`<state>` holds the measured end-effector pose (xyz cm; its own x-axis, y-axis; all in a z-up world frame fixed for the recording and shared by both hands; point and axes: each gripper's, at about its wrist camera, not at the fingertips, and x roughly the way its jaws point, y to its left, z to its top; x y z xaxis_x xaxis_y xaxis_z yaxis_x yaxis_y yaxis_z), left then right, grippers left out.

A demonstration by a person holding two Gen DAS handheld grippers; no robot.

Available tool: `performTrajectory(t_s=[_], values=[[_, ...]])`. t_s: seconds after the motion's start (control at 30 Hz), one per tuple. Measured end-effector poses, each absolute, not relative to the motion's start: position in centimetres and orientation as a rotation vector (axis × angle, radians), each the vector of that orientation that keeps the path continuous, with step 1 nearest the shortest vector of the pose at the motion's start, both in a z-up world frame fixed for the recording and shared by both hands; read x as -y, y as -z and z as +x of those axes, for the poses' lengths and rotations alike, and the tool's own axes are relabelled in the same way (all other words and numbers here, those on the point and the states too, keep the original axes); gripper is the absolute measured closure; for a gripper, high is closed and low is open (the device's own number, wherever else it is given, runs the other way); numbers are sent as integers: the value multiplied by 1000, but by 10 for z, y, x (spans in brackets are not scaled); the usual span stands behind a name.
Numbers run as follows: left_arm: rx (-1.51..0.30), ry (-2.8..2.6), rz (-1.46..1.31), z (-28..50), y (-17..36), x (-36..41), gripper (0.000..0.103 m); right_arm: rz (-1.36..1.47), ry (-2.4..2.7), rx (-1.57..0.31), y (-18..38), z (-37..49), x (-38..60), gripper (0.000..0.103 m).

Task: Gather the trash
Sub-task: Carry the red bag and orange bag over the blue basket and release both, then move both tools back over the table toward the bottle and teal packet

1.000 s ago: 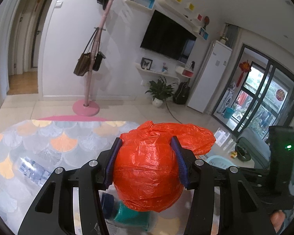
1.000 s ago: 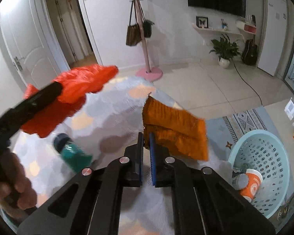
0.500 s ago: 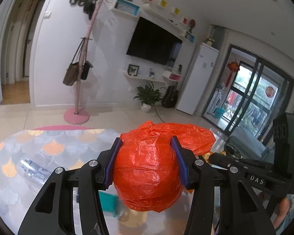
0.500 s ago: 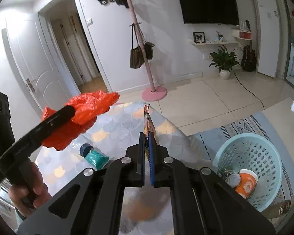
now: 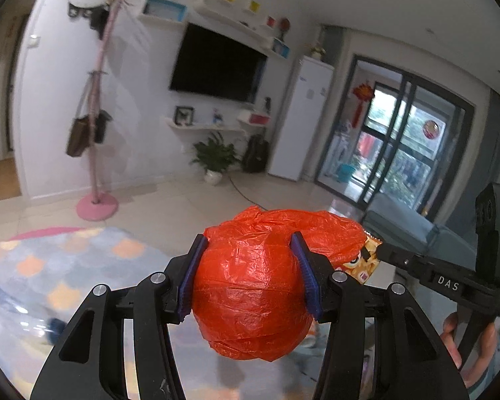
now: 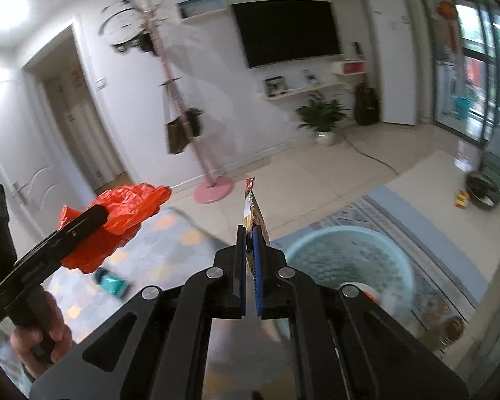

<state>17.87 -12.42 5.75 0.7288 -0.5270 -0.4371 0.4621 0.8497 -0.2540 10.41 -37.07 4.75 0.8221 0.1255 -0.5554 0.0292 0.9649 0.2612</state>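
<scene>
A crumpled orange-red plastic bag fills the gap between the blue pads of my left gripper, which is shut on it above the table's edge. My right gripper is shut on a thin snack wrapper, held edge-on and sticking up past the fingertips. That wrapper also shows in the left wrist view, just right of the bag. A light blue laundry-style basket stands on the floor below and right of the right gripper, with an orange cup inside. In the right wrist view the bag hangs at the left.
A teal bottle lies on the table's scale-patterned cloth. A pink-based coat stand stands on the tiled floor beyond. A blue rug lies under the basket; a low table with a dark bowl is at the right.
Both grippers have swung right and risen with their loads. The wrapper has turned edge-on. The basket now sits closer under the right gripper, and the table has slid left.
</scene>
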Motion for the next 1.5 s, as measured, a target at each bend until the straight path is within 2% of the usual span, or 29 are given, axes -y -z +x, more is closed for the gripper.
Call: performTrajectory(t_s=[0.3,0.6,0.9,1.0,1.07,1.13,1.17,1.37,1.5], values=[[-668,589,-65,219,-10,197,52,385,225,-604,24,98,430,101],[-768,557,19,245,36,247,51,414,301,-680,83,121,438,101],[-776,545,26,248,43,249,26,417,259,-749,107,133,435,99],[-770,548,12,240,39,244,23,407,247,-759,106,133,431,93],[-762,549,6,234,34,238,21,397,237,-764,104,133,426,85],[-750,548,6,226,28,232,21,391,231,-760,99,130,423,63],[-745,548,6,222,25,227,21,385,225,-749,95,128,419,59],[-691,530,-32,195,0,194,18,347,160,-700,67,116,395,53],[-650,504,-72,176,-17,162,17,306,110,-654,43,106,373,42]])
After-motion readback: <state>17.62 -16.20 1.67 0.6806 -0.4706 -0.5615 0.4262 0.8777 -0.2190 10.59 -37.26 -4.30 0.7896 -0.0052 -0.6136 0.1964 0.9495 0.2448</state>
